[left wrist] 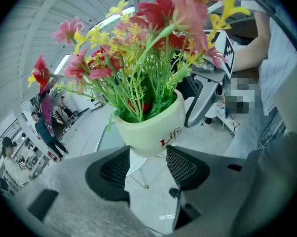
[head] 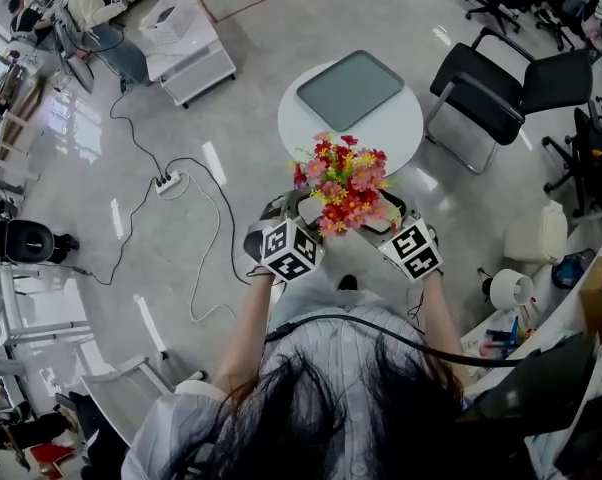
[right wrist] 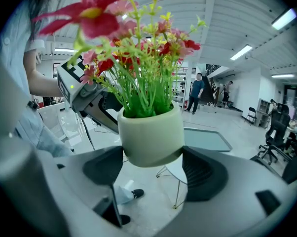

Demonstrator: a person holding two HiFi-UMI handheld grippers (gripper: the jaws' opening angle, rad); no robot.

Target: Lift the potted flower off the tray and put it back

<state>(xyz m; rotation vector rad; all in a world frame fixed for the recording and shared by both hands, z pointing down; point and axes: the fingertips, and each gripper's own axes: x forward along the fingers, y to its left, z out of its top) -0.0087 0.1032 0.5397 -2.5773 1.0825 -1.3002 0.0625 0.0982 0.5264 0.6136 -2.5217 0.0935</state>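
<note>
2 grips | left gripper [left wrist: 147,163] + right gripper [right wrist: 152,168] on potted flower [head: 346,183] | off tray [head: 349,89]

Grey tray [head: 350,89] on round table [head: 402,130]

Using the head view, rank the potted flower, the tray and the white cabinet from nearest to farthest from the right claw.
1. Potted flower: gripped in the right claw itself, just in front of the person.
2. Tray: lying on the round table straight ahead.
3. White cabinet: on the floor, far ahead and to the left.
</note>
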